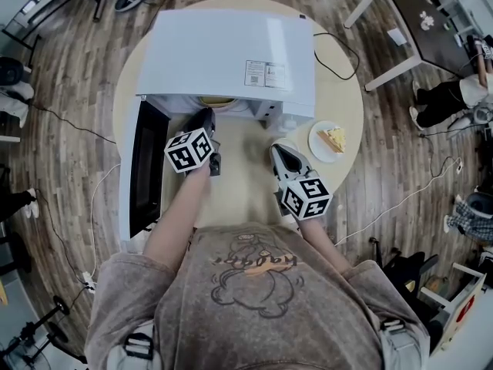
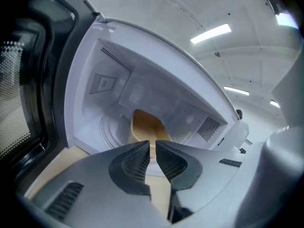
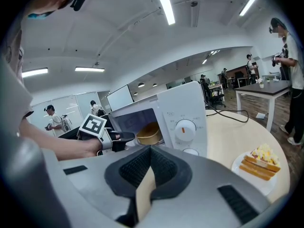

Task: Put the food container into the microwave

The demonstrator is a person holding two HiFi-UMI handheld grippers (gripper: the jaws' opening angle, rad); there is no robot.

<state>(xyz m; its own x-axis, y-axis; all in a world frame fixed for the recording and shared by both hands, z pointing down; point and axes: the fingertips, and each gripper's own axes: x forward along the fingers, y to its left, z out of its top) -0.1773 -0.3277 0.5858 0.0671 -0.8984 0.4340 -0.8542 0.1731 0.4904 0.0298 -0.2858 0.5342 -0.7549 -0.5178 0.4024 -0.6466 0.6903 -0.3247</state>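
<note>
1. Grey-brown sweatshirt (image 1: pixel 254 284) fills the bottom of the head view, and both forearms reach out over the round table (image 1: pixel 246 195). 
   - The white microwave (image 1: pixel 231 52) stands toward the table's far edge, with its door (image 1: pixel 146 168) swung open to the left.
   - The left gripper (image 1: pixel 208 118) points into the open mouth. The tan rim of the food container (image 1: pixel 217 101) shows just inside, under the top panel.
   - The right gripper (image 1: pixel 280 149) hangs over the middle of the table, in front of the microwave's right side.
   - A plate (image 1: pixel 327 141) lies near the table's right edge, carrying what looks like a slice of cake.

2. In the left gripper view the jaws are all but together, with only a thin slit between their tips, and they grip nothing.
   - Beyond them the food container (image 2: pixel 147 125) sits on the turntable (image 2: pixel 111 127) inside the microwave (image 2: pixel 118 89), apart from the gripper.
   - The dark door (image 2: pixel 28 80) stands at the left.

3. In the right gripper view the jaws meet tip to tip and are empty.
   - Past them the microwave (image 3: pixel 185 118) is open, with the food container (image 3: pixel 148 133) inside.
   - The left gripper (image 3: pixel 127 137) is at the opening, just beside the container.
   - The plate (image 3: pixel 259 167) rests near the table's right edge.
</note>
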